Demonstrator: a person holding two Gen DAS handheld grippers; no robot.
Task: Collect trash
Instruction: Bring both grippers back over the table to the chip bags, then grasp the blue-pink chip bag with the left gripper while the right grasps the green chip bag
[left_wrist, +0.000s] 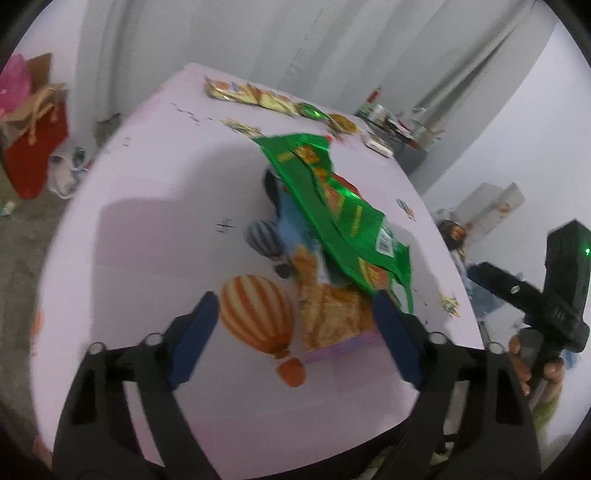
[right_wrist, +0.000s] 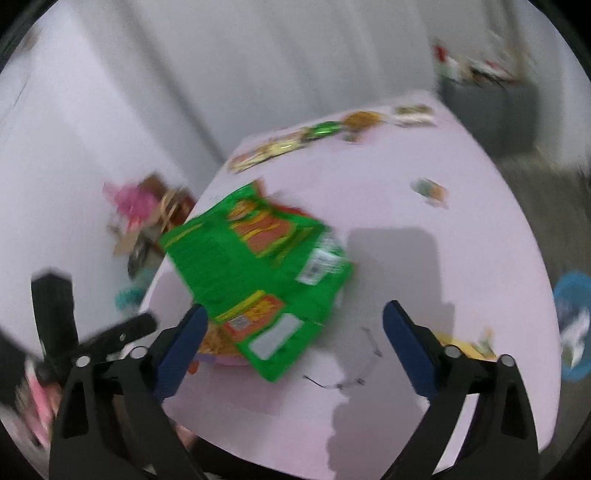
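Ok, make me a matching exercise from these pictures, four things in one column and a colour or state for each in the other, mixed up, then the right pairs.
Things:
1. snack bag
2. gift bag
3. left gripper
4. tablecloth

Descriptions:
A. pale pink
B. red, on the floor
C. green, lying on the table
D. open, holding nothing

Pairs: 1-C, 2-B, 3-D, 4-A

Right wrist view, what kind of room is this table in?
Probably a lived-in room at home: a table under a pale pink cloth, snack wrappers like the green packet, and bags and clutter on the floor.
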